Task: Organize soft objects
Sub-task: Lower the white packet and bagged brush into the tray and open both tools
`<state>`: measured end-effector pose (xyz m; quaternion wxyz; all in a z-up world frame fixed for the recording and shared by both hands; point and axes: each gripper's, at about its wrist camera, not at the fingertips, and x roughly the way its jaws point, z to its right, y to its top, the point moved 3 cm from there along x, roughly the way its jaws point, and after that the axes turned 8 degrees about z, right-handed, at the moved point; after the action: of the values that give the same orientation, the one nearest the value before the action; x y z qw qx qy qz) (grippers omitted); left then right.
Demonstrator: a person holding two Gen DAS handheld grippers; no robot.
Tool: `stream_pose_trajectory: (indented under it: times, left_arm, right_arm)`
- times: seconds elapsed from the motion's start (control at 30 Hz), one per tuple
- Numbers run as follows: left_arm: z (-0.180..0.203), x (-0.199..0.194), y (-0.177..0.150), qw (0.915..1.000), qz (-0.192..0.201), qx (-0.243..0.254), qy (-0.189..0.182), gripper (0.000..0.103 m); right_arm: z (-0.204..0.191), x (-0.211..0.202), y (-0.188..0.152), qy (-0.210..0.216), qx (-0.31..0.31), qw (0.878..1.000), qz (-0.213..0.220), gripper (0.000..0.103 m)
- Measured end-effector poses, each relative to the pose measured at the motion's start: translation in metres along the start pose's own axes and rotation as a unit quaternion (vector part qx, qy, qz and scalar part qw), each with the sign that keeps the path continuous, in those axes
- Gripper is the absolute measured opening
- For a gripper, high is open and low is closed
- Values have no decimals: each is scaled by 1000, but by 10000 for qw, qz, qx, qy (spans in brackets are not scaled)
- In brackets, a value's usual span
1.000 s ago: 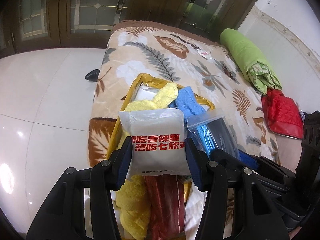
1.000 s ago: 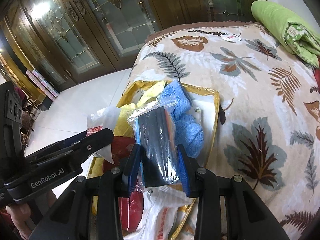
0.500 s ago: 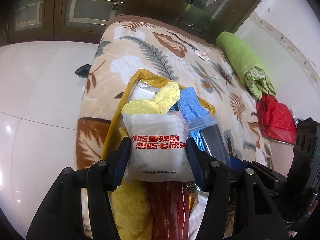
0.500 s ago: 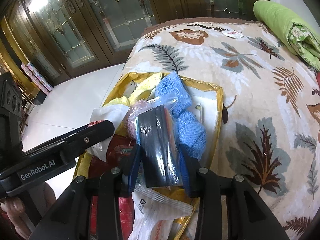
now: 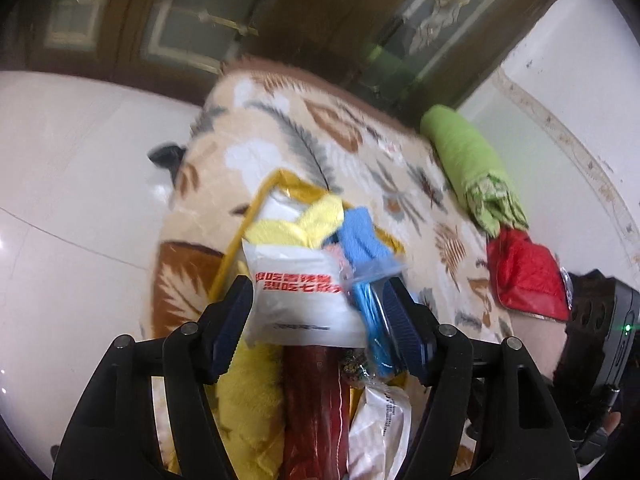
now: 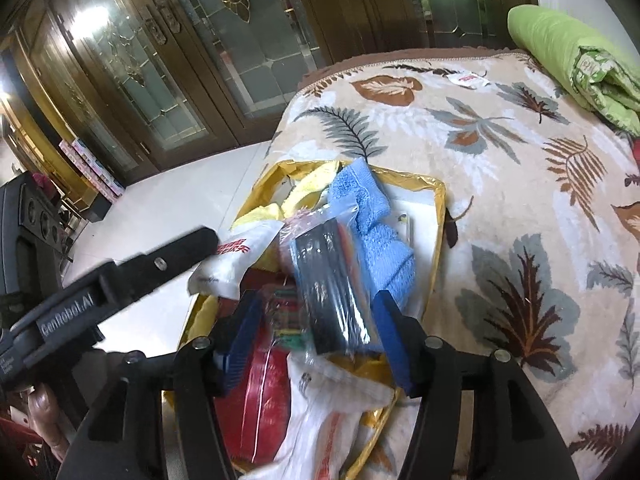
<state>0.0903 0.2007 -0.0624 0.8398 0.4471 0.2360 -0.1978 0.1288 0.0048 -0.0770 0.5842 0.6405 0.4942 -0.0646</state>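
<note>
Opening just now, both grippers: left gripper (image 5: 318, 330) straddles white packet (image 5: 300, 300), right gripper (image 6: 312, 334) straddles dark bag (image 6: 332, 288), unpinched, lengthwise, over yellow bag (image 6: 438, 216).

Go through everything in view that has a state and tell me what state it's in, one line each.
Left gripper: open, jaws just widened, white packet with red lettering loose between them.
Right gripper: open, jaws just widened, clear zip bag of dark cloth loose between them.
Yellow-rimmed storage bag: open, filled.
Green quilt: rolled up.
</note>
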Motion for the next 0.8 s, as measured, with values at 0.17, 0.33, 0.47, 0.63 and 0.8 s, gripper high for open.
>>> stream_pose_trajectory:
  times: [0.17, 0.33, 0.47, 0.63, 0.8]
  left_arm:
    - [9, -27, -9, 9997, 184, 110, 102, 68]
    - [23, -46, -24, 9993, 215, 283, 69, 68]
    - [25, -57, -31, 9994, 193, 264, 85, 68]
    - [28, -79, -40, 9989, 210, 244, 352, 68]
    - [39, -98, -51, 9964, 289, 380, 703, 68]
  right_arm:
    - [-4, -23, -5, 100, 0, 9999, 93, 60]
    - [-9, -44, -14, 146, -93, 9997, 176, 61]
    - [-9, -53, -21, 136, -90, 9997, 187, 61]
    - [-9, -64, -26, 162, -48, 9997, 197, 61]
    - [-13, -82, -31, 109, -126, 9995, 276, 66]
